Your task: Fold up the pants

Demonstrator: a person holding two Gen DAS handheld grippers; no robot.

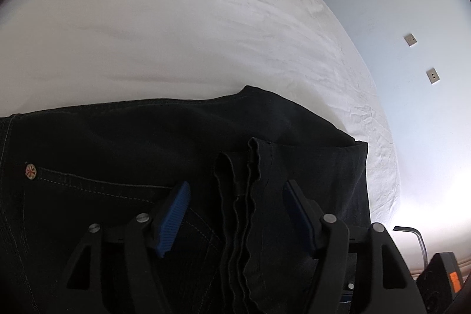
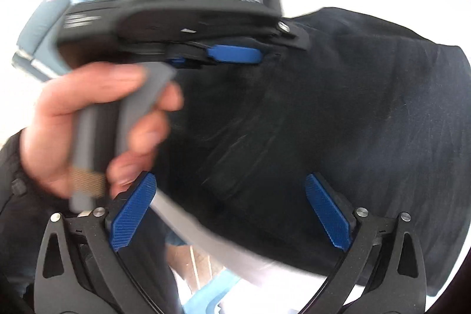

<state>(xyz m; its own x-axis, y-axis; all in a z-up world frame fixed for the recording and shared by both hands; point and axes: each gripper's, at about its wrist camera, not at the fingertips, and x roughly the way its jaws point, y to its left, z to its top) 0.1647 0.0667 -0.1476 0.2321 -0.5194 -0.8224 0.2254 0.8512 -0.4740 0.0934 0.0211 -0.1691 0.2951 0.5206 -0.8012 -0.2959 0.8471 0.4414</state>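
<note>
- On the bed (image 1: 176, 19), dark pants (image 1: 117, 143) lie folded near its edge, white sheet bare beyond.
- Left gripper (image 1: 235, 193) released, hem between jaws.
- Right gripper (image 2: 229, 190) released above pants.
- Wall (image 1: 426, 5) borders the bed.

Beyond the pants (image 1: 176, 143), bare bed (image 1: 176, 34) gives you room; a wall (image 1: 412, 108) closes its right side.

No text can be read; the label on the other tool's body (image 2: 164, 11) is blurred.
</note>
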